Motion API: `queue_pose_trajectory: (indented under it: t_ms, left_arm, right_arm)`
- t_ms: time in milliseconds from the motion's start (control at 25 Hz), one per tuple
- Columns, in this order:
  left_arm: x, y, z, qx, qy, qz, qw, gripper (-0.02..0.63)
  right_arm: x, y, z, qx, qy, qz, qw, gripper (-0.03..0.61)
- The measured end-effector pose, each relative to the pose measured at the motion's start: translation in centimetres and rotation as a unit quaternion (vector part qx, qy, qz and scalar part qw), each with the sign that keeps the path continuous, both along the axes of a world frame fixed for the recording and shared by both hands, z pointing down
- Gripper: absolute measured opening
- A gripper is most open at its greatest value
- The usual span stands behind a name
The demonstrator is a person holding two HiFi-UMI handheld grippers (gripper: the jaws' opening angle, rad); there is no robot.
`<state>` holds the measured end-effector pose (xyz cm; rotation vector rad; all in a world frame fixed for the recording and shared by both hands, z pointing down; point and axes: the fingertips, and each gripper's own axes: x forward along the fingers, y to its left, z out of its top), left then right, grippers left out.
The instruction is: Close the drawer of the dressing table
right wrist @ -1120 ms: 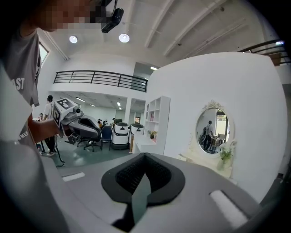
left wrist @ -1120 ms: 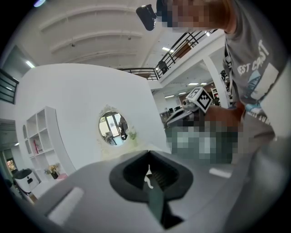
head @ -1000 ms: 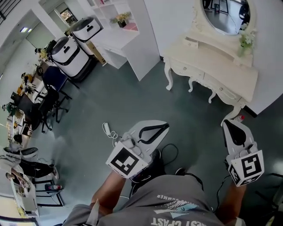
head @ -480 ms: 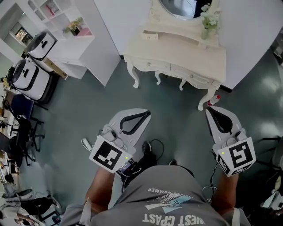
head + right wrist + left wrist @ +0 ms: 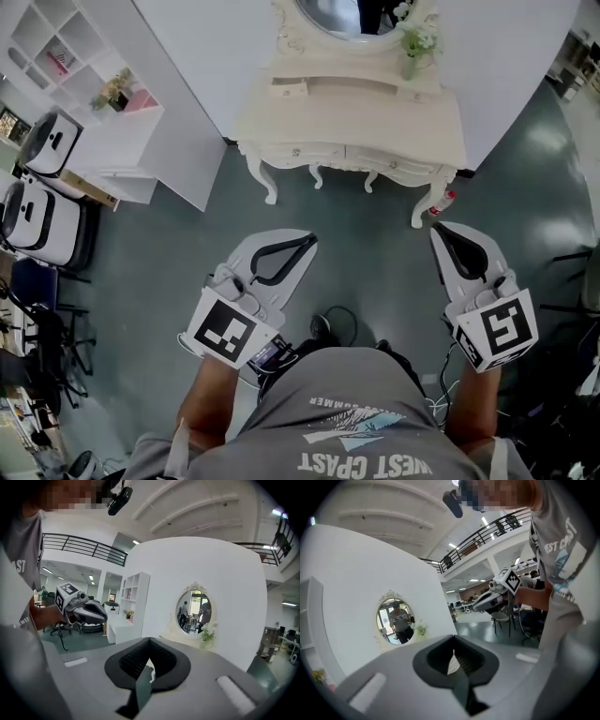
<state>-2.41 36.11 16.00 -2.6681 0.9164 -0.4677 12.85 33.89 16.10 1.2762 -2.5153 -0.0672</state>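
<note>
The cream dressing table [image 5: 349, 120] stands against the white wall at the top centre of the head view, under an oval mirror [image 5: 339, 13]. A small drawer [image 5: 289, 88] on its upper shelf juts forward at the left. Two front drawers [image 5: 302, 152] sit flush below the top. My left gripper [image 5: 306, 241] and right gripper [image 5: 440, 229] hover over the floor short of the table, pointing toward it, both shut and empty. In the left gripper view the left gripper [image 5: 453, 642] has the mirror [image 5: 395, 620] ahead. The right gripper [image 5: 149, 642] faces the mirror [image 5: 194, 611] too.
A white shelving unit [image 5: 112, 103] stands left of the table, with white bins [image 5: 39, 211] and dark chairs [image 5: 33, 328] further left. A red-capped bottle [image 5: 442, 201] lies by the table's right leg. Cables [image 5: 336, 323] trail on the grey floor by the person's feet.
The view has swung so the dressing table went from the upper right to the top centre. Both grippers have turned with it toward the table and stayed shut.
</note>
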Motion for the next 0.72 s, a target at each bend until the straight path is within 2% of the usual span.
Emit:
queue_pose_trajectory:
  t_ms: [440,560,720]
  left_arm:
    - [-4.2,-3.3,0.1,0.008,0.024,0.036,0.9990,0.003]
    - [-5.2,-4.3,0.2,0.009,0.028,0.032,0.9991,0.003]
    - [-6.0,-6.4,1.1,-0.012,0.036,0.010,0.9992,0.003]
  right_arm:
    - [-3.8,-1.9,-0.7,0.003,0.028,0.039,0.999,0.002]
    - [-4.5,-3.0,-0.7,0.002,0.033,0.036,0.999,0.002]
    - [-4.9,-5.5,-0.4,-0.001,0.037,0.028,0.999,0.002]
